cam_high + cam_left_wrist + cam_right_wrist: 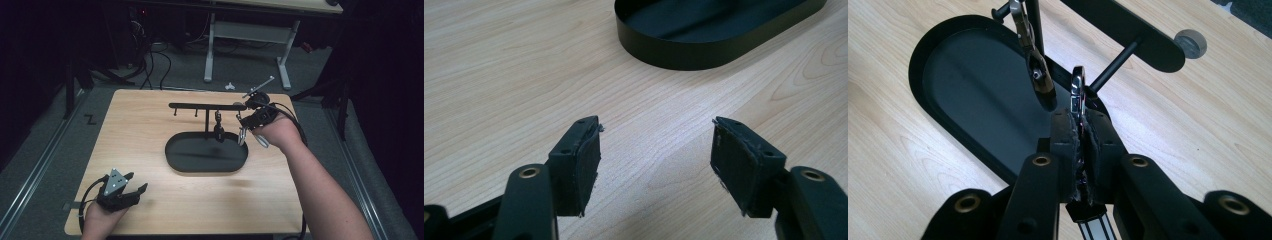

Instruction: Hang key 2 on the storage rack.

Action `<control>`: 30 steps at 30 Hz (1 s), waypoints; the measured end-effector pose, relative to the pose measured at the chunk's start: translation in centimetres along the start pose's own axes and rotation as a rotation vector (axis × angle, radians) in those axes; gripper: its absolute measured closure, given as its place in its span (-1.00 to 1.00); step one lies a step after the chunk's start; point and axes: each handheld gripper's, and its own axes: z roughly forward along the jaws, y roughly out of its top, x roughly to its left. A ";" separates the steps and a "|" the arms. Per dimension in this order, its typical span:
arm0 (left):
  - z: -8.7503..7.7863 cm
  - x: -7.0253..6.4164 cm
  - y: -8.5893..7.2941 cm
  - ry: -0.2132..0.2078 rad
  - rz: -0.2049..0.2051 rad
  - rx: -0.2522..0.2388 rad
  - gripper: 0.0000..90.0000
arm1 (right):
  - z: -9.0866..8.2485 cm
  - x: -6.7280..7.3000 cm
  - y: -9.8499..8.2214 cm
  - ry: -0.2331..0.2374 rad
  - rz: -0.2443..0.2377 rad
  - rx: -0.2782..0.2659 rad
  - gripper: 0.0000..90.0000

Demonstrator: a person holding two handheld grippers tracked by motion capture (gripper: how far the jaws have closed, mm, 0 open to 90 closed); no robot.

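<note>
High view: pale wooden tabletop (150, 125), grey carpeted floor and dark room beyond. At centre, black oval metal tray (175, 155) with black T-shaped hook rack (200, 106) rising from its far edge; dark carabiner (218, 131) hanging there already. Right gripper (245, 131) at rack's right end, fingers (1064, 137) pinched shut on silver metal carabiner (1077, 92). Likely step: hanging it; next, clip lifted over a free peg. Left gripper (137, 184) resting near-left, fingers (576, 165) well apart, empty.
</note>
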 end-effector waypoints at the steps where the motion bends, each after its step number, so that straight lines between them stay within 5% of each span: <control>1: 0.0 0.0 0.0 -0.001 0.000 0.000 -0.18 | 0.0 -0.1 0.1 -0.001 -0.004 0.004 0.86; 18: 0.0 -0.1 0.0 -0.006 0.006 0.008 -0.18 | 1.0 -1.9 0.3 0.005 0.036 0.005 0.82; 30: -0.2 0.1 -0.2 0.000 -0.002 0.005 -0.18 | 2.0 -2.1 0.0 -0.067 0.062 0.003 0.70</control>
